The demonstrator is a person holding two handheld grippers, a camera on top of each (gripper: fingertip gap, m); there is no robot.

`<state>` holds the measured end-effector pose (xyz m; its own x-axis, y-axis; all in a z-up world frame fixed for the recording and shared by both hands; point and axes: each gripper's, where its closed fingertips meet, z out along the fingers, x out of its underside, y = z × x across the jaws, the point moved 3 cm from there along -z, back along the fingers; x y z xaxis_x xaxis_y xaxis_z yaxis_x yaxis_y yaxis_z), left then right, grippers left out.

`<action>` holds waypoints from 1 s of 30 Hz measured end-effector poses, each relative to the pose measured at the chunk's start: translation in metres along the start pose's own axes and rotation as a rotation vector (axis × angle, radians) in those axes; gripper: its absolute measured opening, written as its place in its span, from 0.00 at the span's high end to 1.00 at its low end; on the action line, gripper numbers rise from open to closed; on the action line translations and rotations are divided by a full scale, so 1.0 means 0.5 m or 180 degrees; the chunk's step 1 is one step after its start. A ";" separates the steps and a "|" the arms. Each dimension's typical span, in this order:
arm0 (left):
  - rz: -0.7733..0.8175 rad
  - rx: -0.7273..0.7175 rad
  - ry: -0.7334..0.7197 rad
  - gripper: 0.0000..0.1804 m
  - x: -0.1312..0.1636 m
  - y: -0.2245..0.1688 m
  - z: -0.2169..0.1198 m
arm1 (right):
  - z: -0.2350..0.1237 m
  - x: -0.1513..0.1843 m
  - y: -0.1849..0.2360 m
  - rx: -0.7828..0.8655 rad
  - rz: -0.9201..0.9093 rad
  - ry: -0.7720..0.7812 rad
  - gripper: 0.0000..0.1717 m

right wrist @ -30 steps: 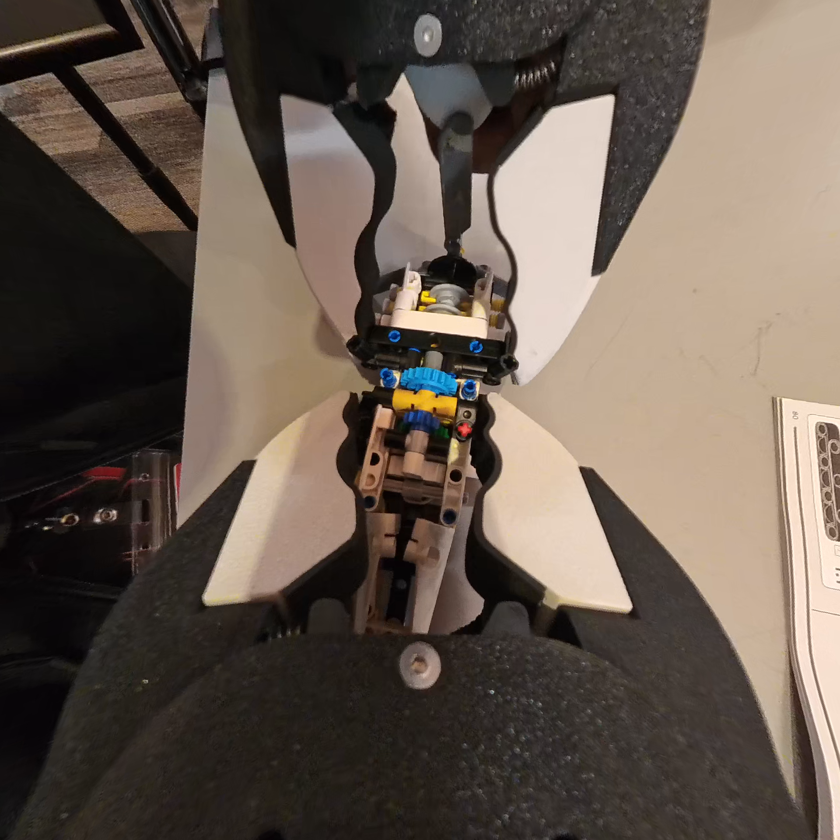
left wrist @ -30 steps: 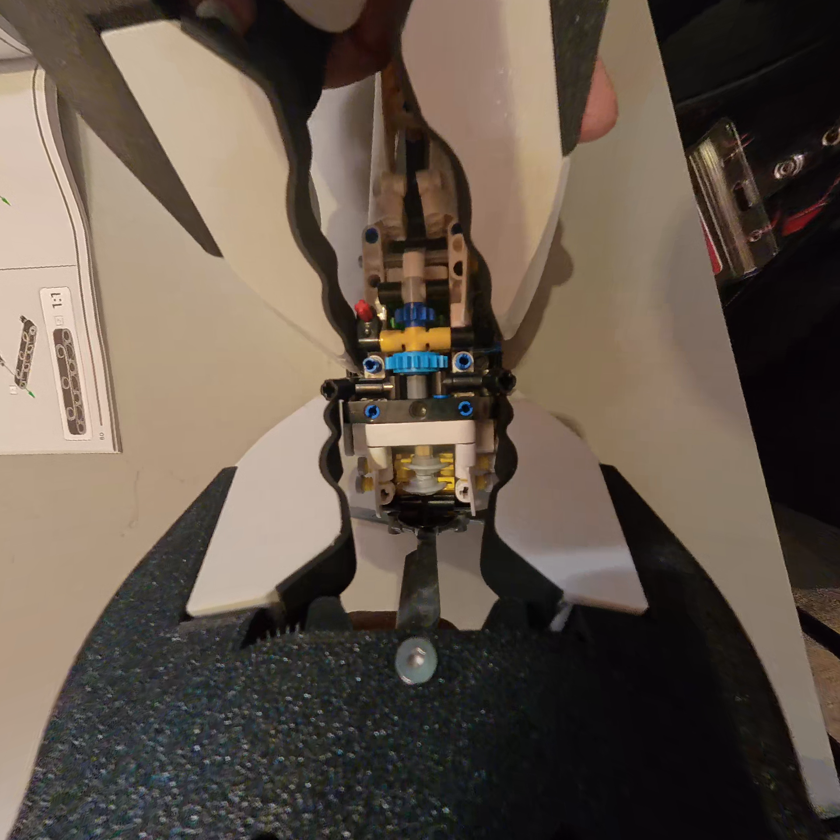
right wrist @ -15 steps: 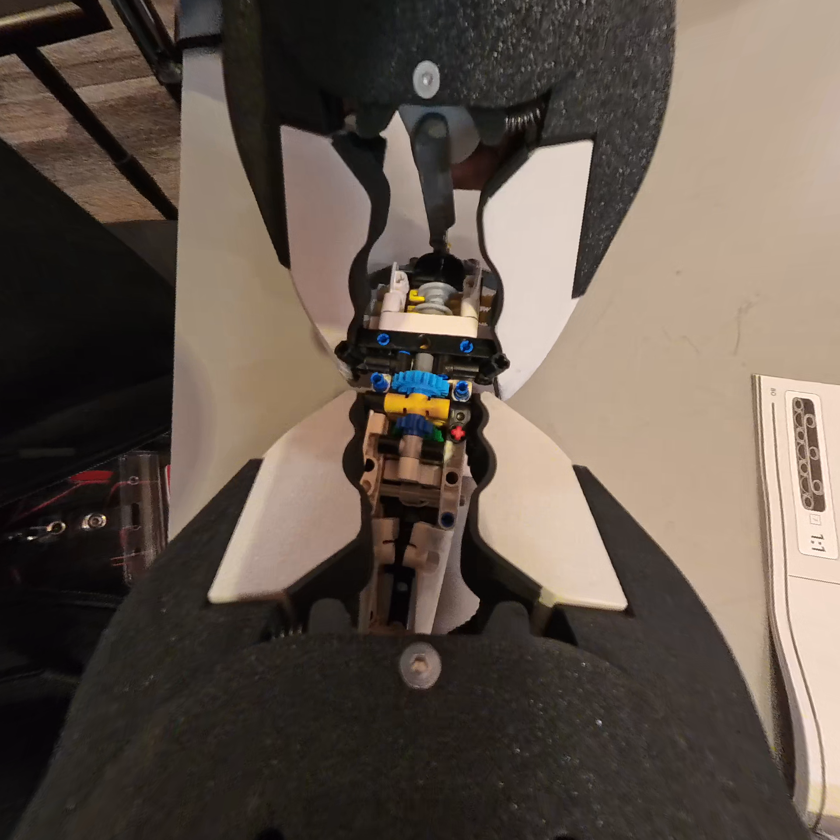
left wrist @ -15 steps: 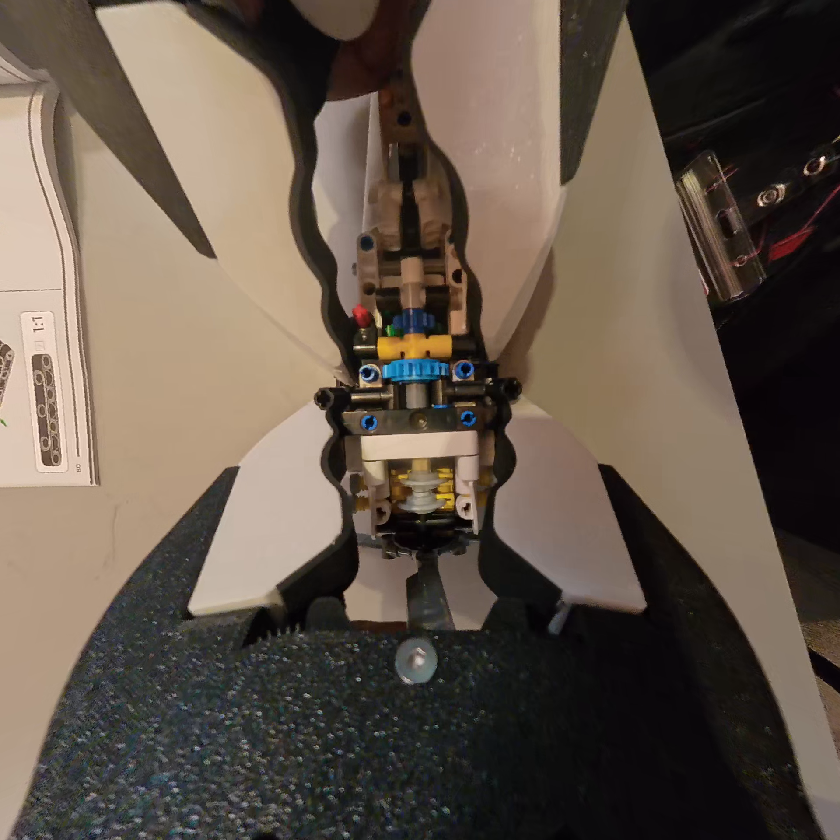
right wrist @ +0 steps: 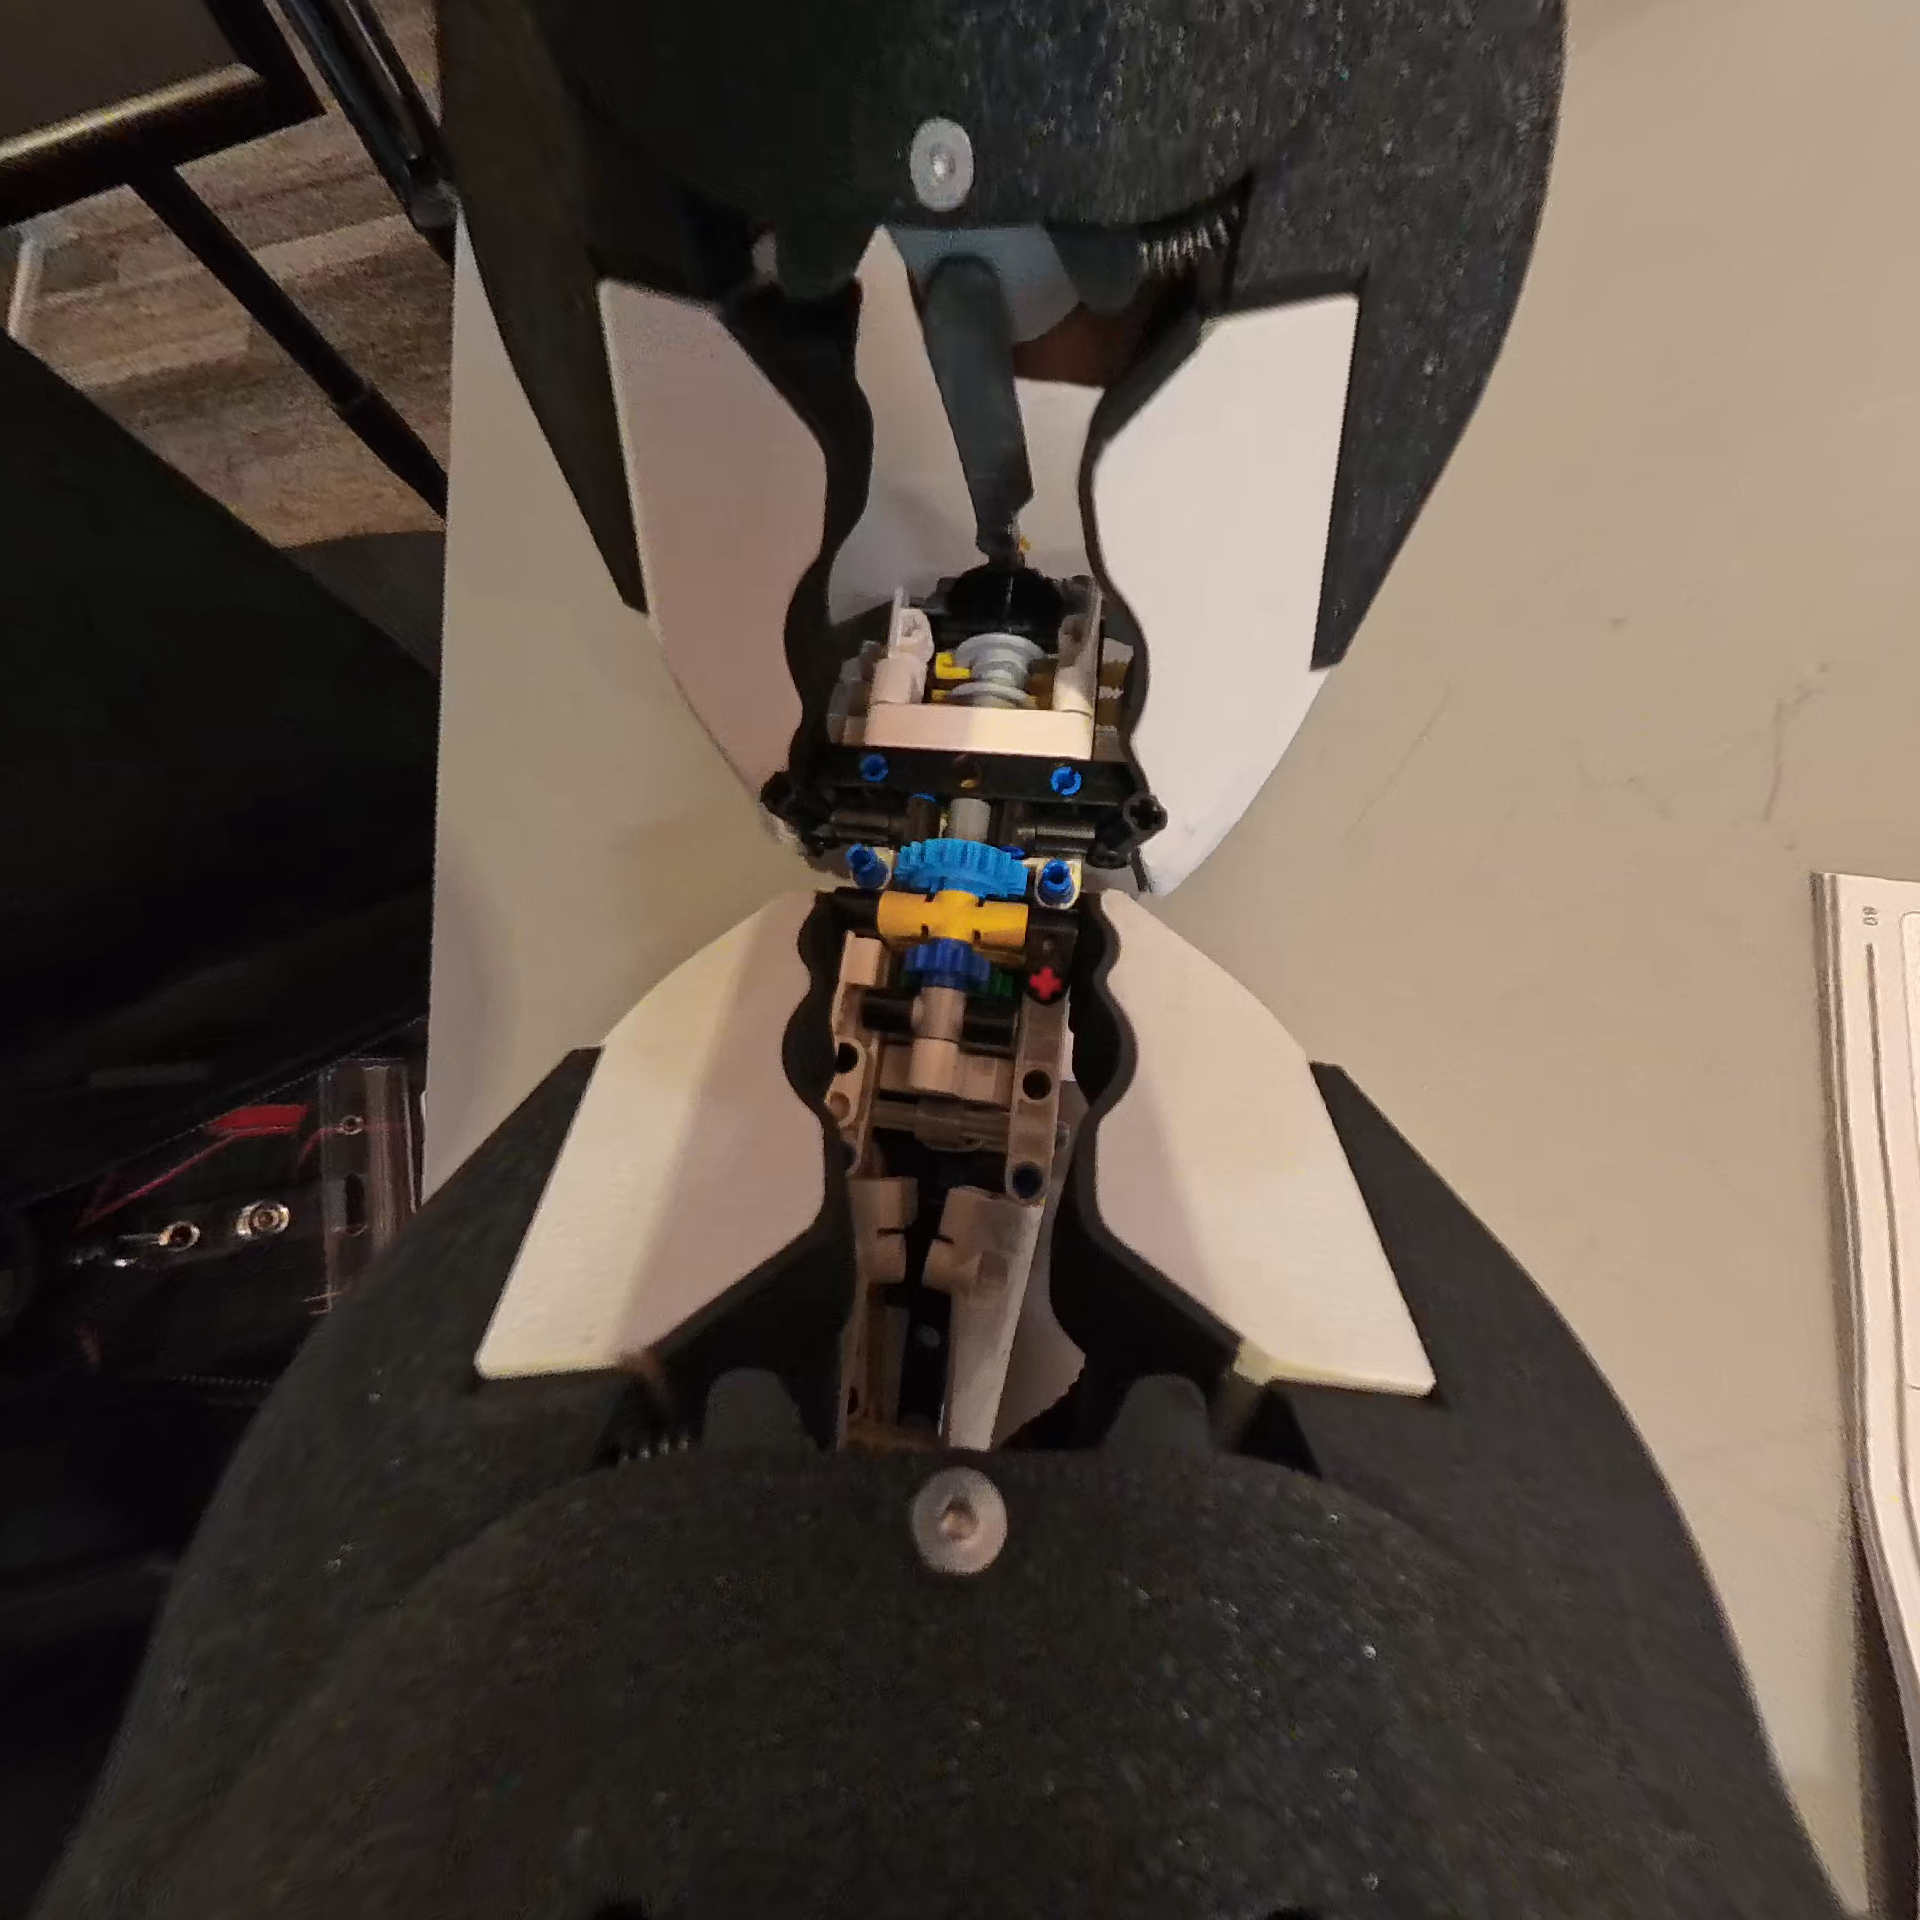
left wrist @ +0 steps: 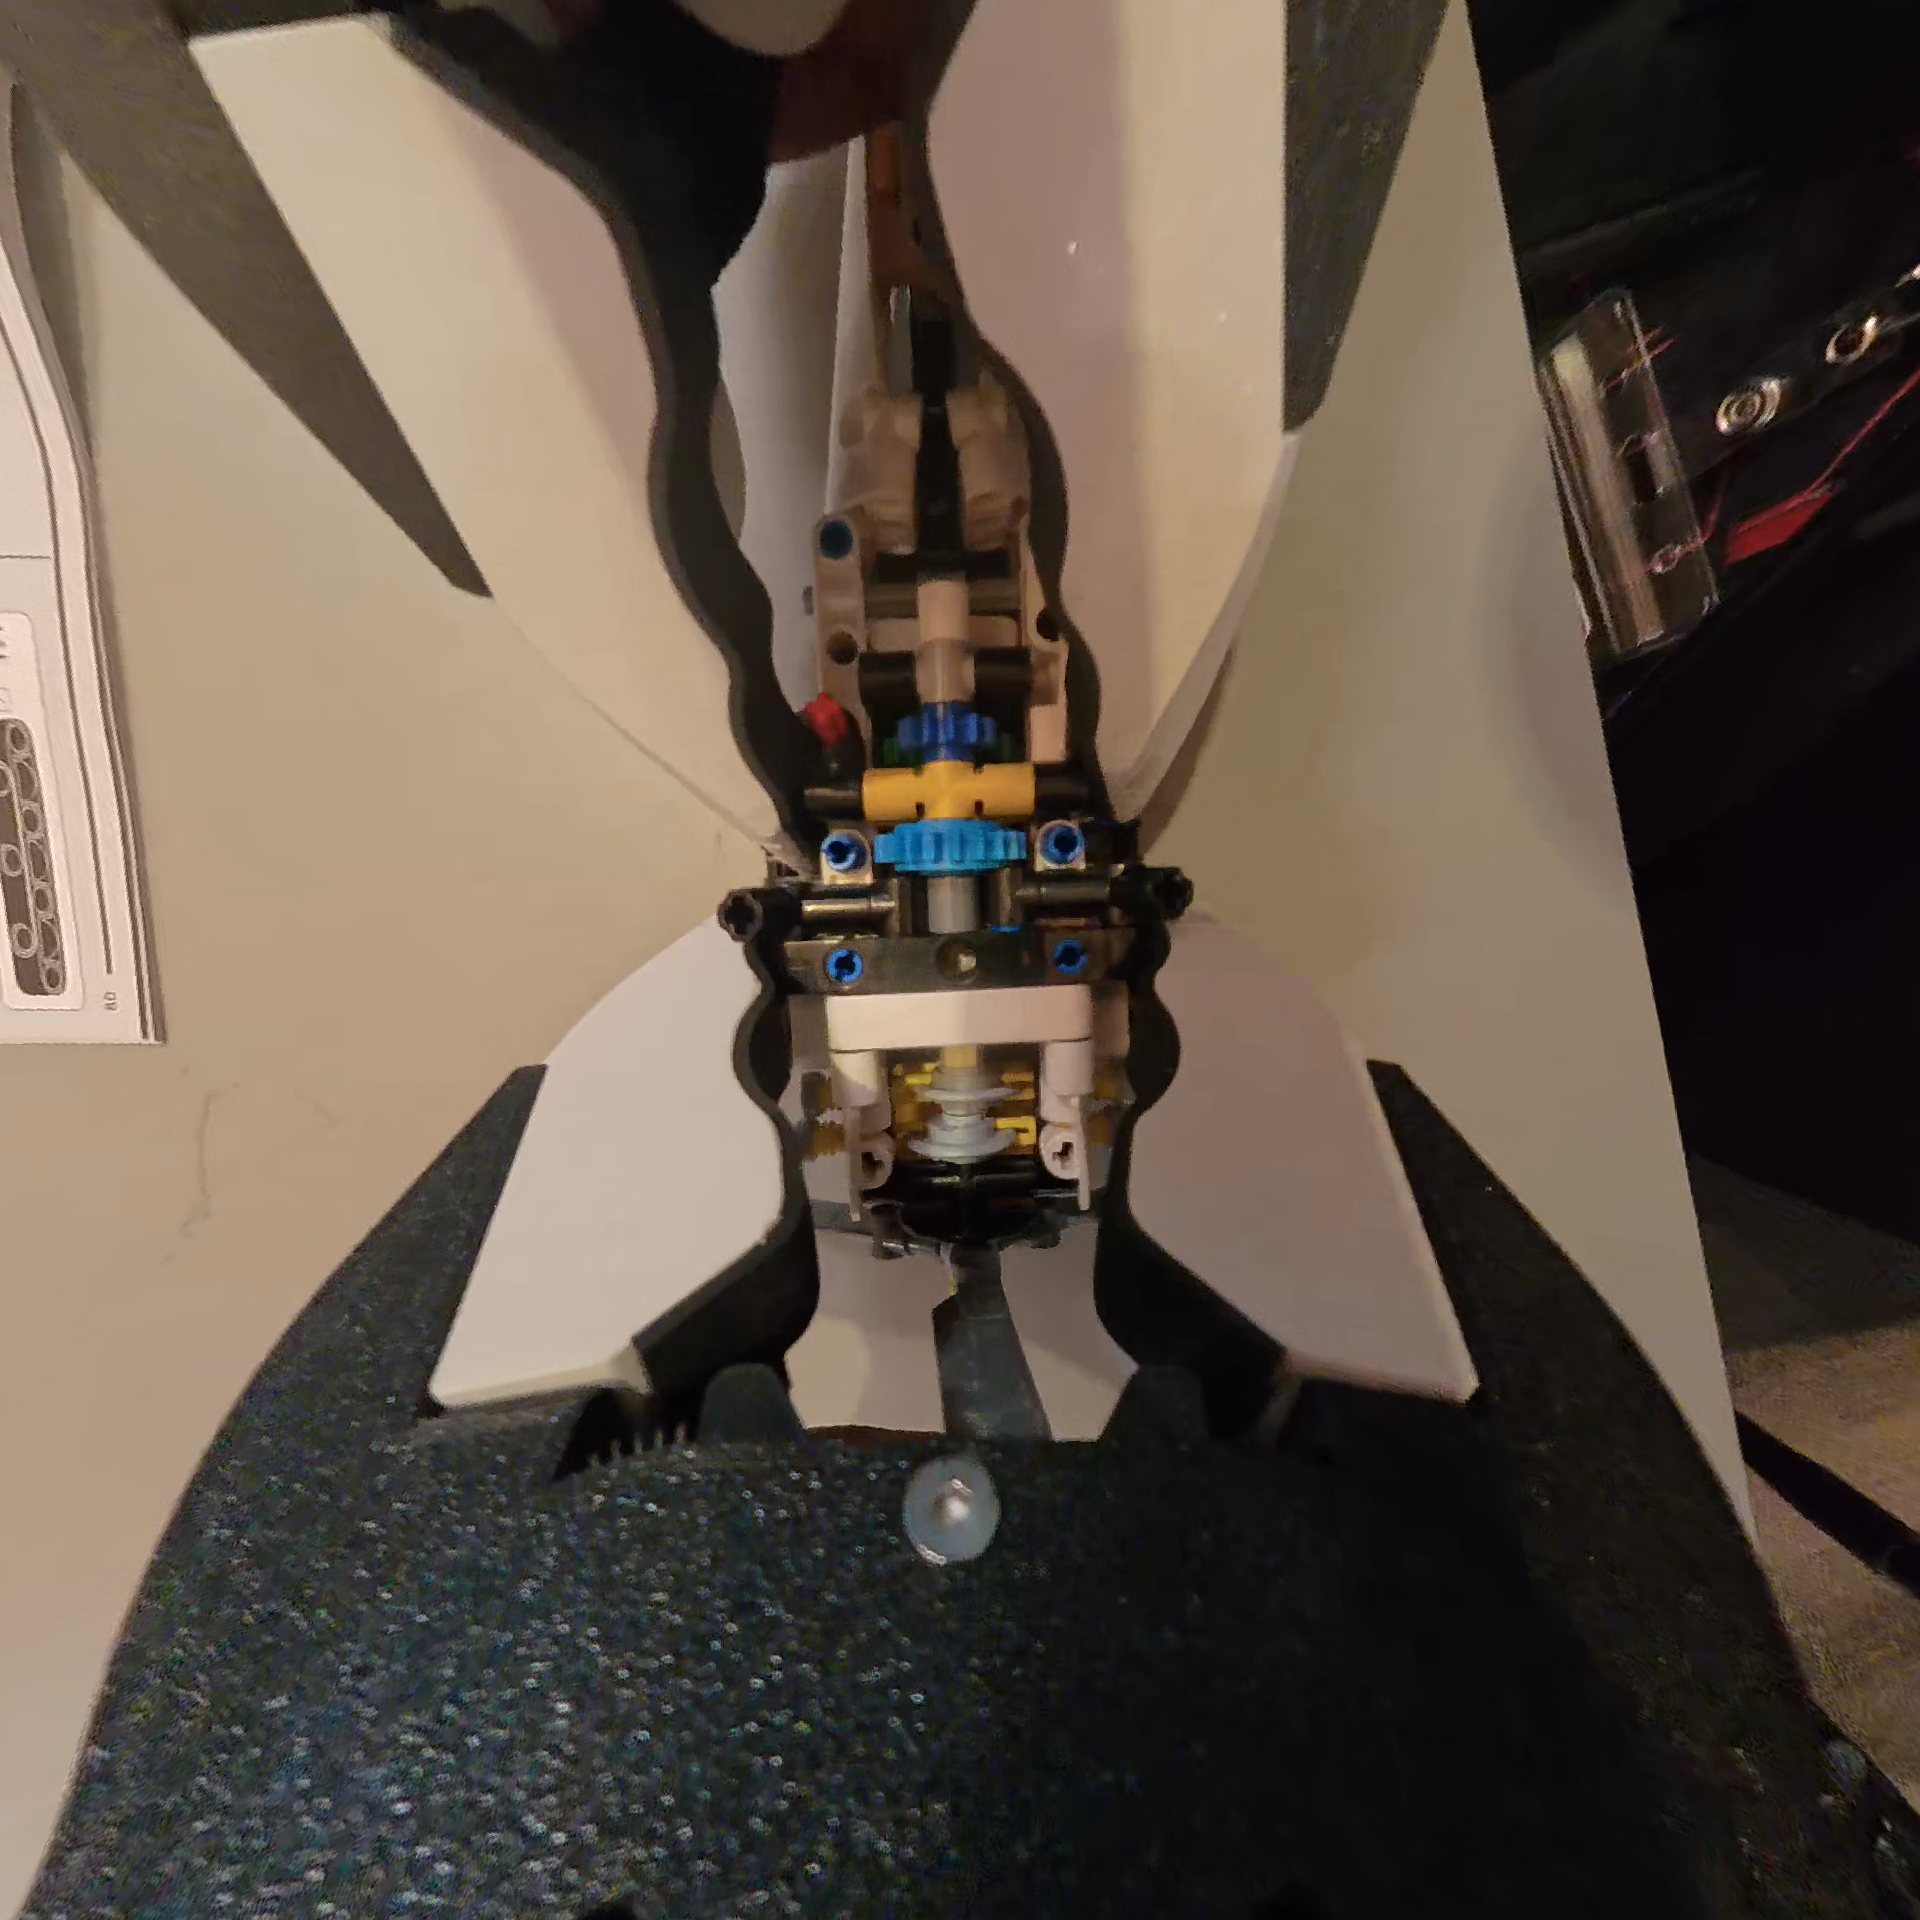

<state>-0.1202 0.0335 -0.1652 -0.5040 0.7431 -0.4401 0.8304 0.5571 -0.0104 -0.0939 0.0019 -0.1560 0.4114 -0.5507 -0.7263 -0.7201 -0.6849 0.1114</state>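
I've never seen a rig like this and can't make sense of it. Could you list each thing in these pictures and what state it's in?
Left gripper: shut on the white-and-black end of the brick model.
Right gripper: shut on the tan end of the same model.
Brick model: held off the table between the two facing grippers, partly built.
Instruction booklet: lying open on the table.
Clear plastic case: beside the table, among dark clutter.

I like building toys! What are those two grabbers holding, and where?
One brick-built gear model. The left gripper clamps its white-and-black end; the right gripper clamps its tan end.
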 end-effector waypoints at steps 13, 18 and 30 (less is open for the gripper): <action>0.0163 -0.0089 0.0043 0.62 -0.005 0.003 -0.020 | -0.001 0.000 0.000 -0.0054 -0.0028 -0.0012 0.74; 0.0157 -0.0152 -0.0022 0.63 -0.008 0.002 -0.018 | -0.002 0.002 0.000 -0.0035 -0.0060 -0.0003 0.74; -0.0301 -0.0005 -0.0760 0.65 -0.009 -0.004 -0.026 | -0.007 0.004 0.005 -0.0171 0.0016 -0.0125 0.74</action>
<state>-0.1227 0.0339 -0.1517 -0.5088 0.5793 -0.6368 0.7819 0.6205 -0.0603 -0.0931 -0.0024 -0.1548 0.3850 -0.5357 -0.7516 -0.6906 -0.7074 0.1505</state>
